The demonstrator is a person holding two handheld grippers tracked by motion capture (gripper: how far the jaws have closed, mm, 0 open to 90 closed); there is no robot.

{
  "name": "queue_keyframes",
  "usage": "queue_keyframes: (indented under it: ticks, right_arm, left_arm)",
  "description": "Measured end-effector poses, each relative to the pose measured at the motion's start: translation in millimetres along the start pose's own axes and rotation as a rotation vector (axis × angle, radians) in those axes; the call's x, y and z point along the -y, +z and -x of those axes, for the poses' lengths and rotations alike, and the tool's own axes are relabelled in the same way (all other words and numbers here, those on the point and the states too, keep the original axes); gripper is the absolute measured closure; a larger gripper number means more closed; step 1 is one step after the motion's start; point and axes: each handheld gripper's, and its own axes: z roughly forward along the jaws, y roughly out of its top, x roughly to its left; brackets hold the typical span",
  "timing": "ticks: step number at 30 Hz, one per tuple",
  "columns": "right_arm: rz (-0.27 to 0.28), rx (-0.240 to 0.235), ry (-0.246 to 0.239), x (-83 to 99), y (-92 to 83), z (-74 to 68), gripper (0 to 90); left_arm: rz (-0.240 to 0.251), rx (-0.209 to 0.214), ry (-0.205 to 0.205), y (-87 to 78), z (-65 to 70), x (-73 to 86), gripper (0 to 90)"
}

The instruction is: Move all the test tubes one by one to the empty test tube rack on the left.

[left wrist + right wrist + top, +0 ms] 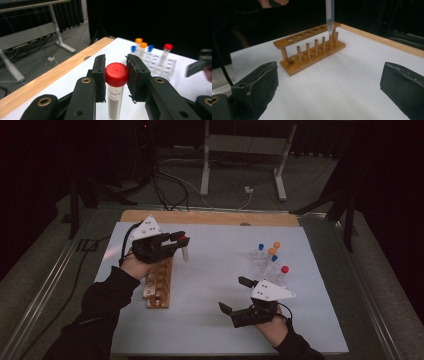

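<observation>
My left gripper (pixel 182 240) is shut on a red-capped tube (pixel 185 252) and holds it upright in the air above the far end of the wooden rack (pixel 159 285). In the left gripper view the pads press on the red cap (pixel 116 74). The right gripper view has the tube's pointed tip (pixel 329 23) hanging just over the end of the wooden rack (pixel 309 50), whose holes are vacant. My right gripper (pixel 234 295) stands open above the white mat near the front, its jaws wide apart (pixel 329 80) with nothing between them.
A clear rack (pixel 267 267) at the right holds several tubes with blue, orange and red caps (pixel 150 53). The white mat (pixel 210 270) covers the table, and a wooden strip (pixel 210 217) runs along its far edge. Cables and a desk frame (pixel 240 150) lie beyond.
</observation>
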Motion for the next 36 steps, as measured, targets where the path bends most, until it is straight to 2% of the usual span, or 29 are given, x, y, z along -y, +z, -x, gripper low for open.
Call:
queue_keyframes:
  ticks: [1, 3, 4, 11, 18, 28, 36]
  right_arm:
    - [0.002, 0.002, -0.004, 0.2, 0.0, -0.3, 1.4]
    - [-0.008, 0.008, -0.025, 0.8, 0.6, -0.9, 1.4]
    - [-0.007, 0.015, -0.033, 1.3, 0.9, -1.1, 1.4]
    - [-0.018, 0.002, -0.031, 3.4, 2.8, -0.6, 1.4]
    - [-0.023, -0.003, -0.036, 4.0, 4.2, -1.6, 1.5]
    - [-0.035, -0.012, -0.035, 5.9, 6.1, -2.0, 1.5]
    - [-0.037, -0.019, -0.036, 6.6, 5.4, -1.7, 1.5]
  left_arm:
    - [0.0, 0.0, 0.0, 0.0, 0.0, 0.0, 71.4]
    - [-0.008, -0.043, -0.016, -2.9, -15.4, 1.9, 71.4]
    - [-0.008, -0.043, -0.016, -2.9, -15.4, 1.9, 71.4]
    - [-0.007, -0.116, -0.045, -16.8, -46.7, 2.8, 71.4]
    - [-0.025, -0.162, -0.061, -22.0, -68.8, 8.2, 71.4]
    - [-0.032, -0.224, -0.085, -16.8, -92.7, 19.0, 71.4]
    - [-0.064, -0.249, -0.12, -2.0, -102.8, 40.3, 71.4]
